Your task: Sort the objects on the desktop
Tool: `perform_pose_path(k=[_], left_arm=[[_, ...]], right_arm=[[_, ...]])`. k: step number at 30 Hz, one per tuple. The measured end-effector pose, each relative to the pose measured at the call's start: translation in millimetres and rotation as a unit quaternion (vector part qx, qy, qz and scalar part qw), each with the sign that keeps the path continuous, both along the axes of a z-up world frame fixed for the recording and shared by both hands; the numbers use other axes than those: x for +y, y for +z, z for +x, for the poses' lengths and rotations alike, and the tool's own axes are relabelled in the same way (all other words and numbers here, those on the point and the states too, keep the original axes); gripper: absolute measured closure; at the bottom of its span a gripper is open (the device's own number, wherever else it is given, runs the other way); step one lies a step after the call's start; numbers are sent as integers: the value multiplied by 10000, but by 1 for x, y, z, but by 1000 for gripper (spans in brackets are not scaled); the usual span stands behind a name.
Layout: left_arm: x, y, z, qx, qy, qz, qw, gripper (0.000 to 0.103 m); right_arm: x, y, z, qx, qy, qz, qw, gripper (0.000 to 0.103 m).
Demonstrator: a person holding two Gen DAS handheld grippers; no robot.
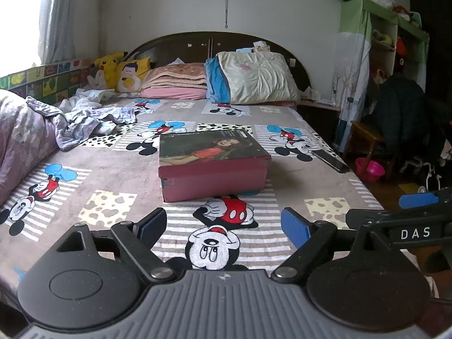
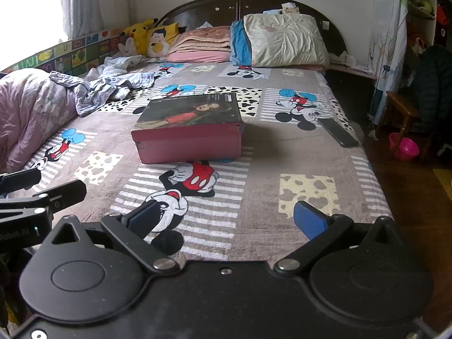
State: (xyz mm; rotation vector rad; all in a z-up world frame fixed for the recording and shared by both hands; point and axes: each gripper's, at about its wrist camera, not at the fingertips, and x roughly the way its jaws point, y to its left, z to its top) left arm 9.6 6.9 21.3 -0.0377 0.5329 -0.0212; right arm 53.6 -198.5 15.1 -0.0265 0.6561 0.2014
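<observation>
Approach was the step in hand, as I judged it: nothing was gripped yet, and both tools hung low over the near end of the bed (image 1: 282, 175). My left gripper (image 1: 224, 226) had its fingers spread wide with only the cartoon blanket between them, and my right gripper (image 2: 226, 219) stood just as wide and just as empty. Each tool showed at the edge of the other's view, so they sat side by side.

The box (image 1: 212, 163) lay straight ahead of the left fingers, beyond their tips and well apart from them; from the right fingers it sat ahead and a little to the left. The phone (image 2: 337, 132) lay ahead and off to the right of both pairs, near the bed's right edge, apart from the box.

The next move, I reckoned, called for a reach forward to one of these two, and the box looked broad enough that both tools might be needed.

The box was flat and rectangular, with dull red sides scuffed at one near corner and a lid printed with a painted figure in orange. It sat level on the soft blanket, lid closed
</observation>
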Motion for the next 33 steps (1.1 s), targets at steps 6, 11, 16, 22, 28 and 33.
perform_pose_path(k=[6, 11, 16, 22, 28, 33], left_arm=[[2, 1, 0, -8, 5, 5, 10000, 15], [-2, 0, 0, -2, 7, 34, 10000, 15], [-2, 1, 0, 6, -6, 29, 10000, 15], [-1, 1, 1, 29, -22, -17, 10000, 15], [-1, 0, -1, -2, -121, -11, 9999, 15], [-1, 1, -2, -49, -106, 35, 9999, 15]], right_arm=[[1, 0, 0, 18, 11, -5, 10000, 1], [4, 0, -3, 16, 13, -28, 10000, 1], [5, 0, -3, 21, 19, -42, 10000, 1], [5, 0, -2, 32, 27, -50, 10000, 1], [11, 1, -5, 64, 11, -49, 10000, 1], [11, 0, -5, 61, 21, -50, 10000, 1]])
